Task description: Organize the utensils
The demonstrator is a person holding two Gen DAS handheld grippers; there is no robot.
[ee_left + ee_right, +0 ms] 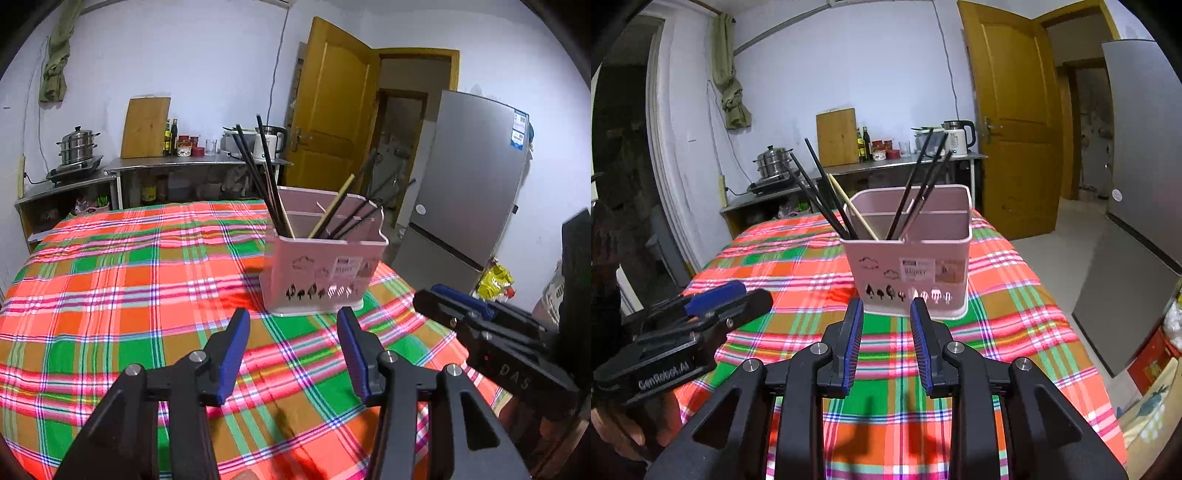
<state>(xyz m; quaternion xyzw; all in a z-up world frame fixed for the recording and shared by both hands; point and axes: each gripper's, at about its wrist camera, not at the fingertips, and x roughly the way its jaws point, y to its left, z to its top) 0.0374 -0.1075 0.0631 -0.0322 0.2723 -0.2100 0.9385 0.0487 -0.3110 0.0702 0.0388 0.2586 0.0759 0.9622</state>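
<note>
From your left wrist camera, your left gripper (293, 325) hangs over the plaid tablecloth (110, 295) with its blue-padded jaws spread apart and nothing between them. The pink utensil holder (321, 273) stands upright on the cloth just beyond the fingertips, a little right of the gap. Inside it, a divider splits the holder into compartments; black chopsticks (258, 166) and a light wooden one lean out to the left from the near compartment, while more black sticks and a tan wooden chopstick (332, 206) lean to the right. Your right gripper (461, 310) reaches in from the right edge, seen side-on, near the holder but apart from it. Behind the table you see a steel counter with a steamer pot (77, 146), a cutting board (146, 127), a kettle and jars, then a yellow door and a grey fridge (469, 184). From your right wrist camera, the right gripper (886, 306) points straight at the holder (908, 266), its jaws parted with a narrower gap and empty, the tips close in front of the holder's base. The left gripper (731, 295) shows at the left edge above the cloth, held in your hand (635, 428), well to the left of the holder.
</note>
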